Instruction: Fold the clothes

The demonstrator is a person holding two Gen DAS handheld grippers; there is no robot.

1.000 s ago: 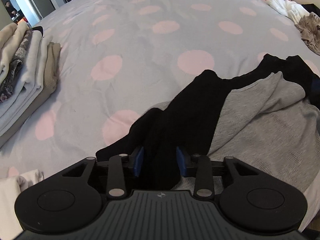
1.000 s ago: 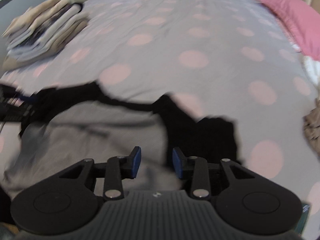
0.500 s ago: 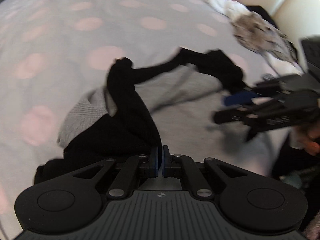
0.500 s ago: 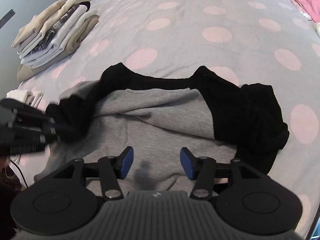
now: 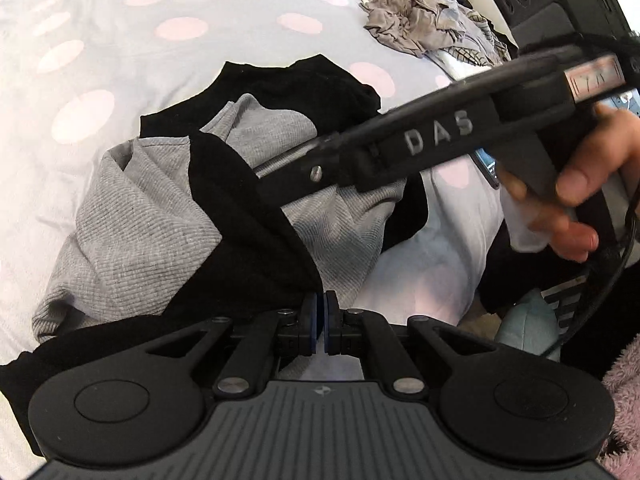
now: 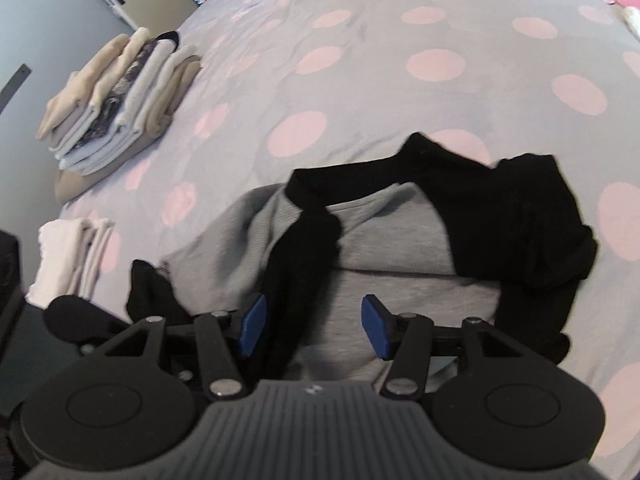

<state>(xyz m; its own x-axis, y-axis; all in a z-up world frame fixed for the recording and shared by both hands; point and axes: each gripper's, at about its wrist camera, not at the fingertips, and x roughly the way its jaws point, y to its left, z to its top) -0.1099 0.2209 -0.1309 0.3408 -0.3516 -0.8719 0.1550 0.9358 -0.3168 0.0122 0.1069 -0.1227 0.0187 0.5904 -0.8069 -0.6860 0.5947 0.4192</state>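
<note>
A grey shirt with black sleeves [image 5: 136, 216] lies crumpled on the dotted bed cover near the bed's edge; it also shows in the right wrist view [image 6: 392, 240]. My left gripper [image 5: 320, 324] is shut on the black sleeve [image 5: 244, 232], which is drawn across the grey body. My right gripper [image 6: 314, 326] is open just above the shirt's grey body, with the black sleeve [image 6: 300, 248] running between its blue pads. The right gripper's body [image 5: 432, 140] crosses the left wrist view, held by a hand.
A stack of folded clothes [image 6: 116, 100] sits at the far left of the bed, with a folded white item [image 6: 68, 260] nearer. A crumpled grey garment [image 5: 424, 24] and white clothes lie at the far right. The bed's edge is close below the shirt.
My left gripper closed on the black sleeve and pulled it across the grey body. My right gripper moved in over the shirt and opened wider.
</note>
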